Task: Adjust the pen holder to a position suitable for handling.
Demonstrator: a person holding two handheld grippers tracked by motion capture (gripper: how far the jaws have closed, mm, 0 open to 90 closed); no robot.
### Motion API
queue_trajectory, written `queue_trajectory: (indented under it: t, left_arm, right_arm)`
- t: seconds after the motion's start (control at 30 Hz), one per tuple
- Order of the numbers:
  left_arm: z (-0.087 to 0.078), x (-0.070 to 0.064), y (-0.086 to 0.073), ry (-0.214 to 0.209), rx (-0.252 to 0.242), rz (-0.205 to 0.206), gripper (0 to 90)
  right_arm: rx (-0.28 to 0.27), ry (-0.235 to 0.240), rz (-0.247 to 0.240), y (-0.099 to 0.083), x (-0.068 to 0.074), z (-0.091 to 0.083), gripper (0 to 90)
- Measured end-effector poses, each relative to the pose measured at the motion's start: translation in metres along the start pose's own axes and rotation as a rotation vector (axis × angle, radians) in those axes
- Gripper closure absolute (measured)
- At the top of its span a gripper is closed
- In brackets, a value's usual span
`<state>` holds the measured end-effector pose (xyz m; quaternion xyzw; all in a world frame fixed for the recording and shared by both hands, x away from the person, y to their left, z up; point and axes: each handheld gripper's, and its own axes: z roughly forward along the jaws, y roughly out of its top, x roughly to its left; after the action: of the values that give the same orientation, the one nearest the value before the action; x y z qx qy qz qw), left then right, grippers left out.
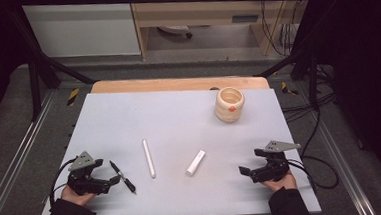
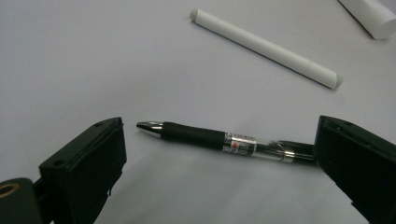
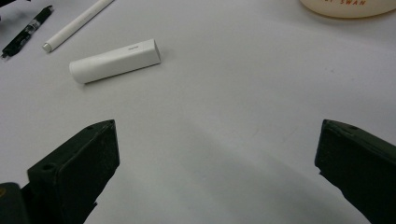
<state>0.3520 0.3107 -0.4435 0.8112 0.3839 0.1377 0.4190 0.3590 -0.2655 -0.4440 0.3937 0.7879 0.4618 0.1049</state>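
A black pen lies flat on the pale table at the front left. My left gripper is open, its jaws standing on either side of the pen without touching it. A long white stick lies just right of the pen. A short white cylinder lies further right. My right gripper is open over bare table at the front right, holding nothing. A cream cup stands upright at the back right.
The white stick and black pen appear far off in the right gripper view. Cables trail off the table's right side. A black frame and a wooden cabinet stand behind the table.
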Motion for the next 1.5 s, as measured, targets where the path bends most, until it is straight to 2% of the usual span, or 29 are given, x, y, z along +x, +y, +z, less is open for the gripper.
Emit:
queue_trajectory:
  t: [0.27, 0.77, 1.07, 1.5]
  left_arm:
    - [-0.001, 0.000, -0.001, 0.004, -0.003, -0.002, 3.2]
    - [0.000, 0.000, -0.002, 0.002, 0.004, -0.002, 3.2]
    - [0.001, 0.000, -0.002, 0.001, 0.005, -0.008, 3.2]
    - [0.001, 0.000, -0.002, -0.002, 0.008, -0.011, 3.3]
  right_arm:
    - [-0.010, 0.007, 0.008, 0.001, 0.001, -0.001, 0.9]
    - [-0.019, 0.001, -0.011, 0.011, 0.011, 0.006, 1.0]
    - [-0.020, 0.002, -0.035, 0.022, 0.016, 0.012, 1.0]
    - [0.001, -0.025, -0.066, 0.044, 0.022, 0.026, 1.3]
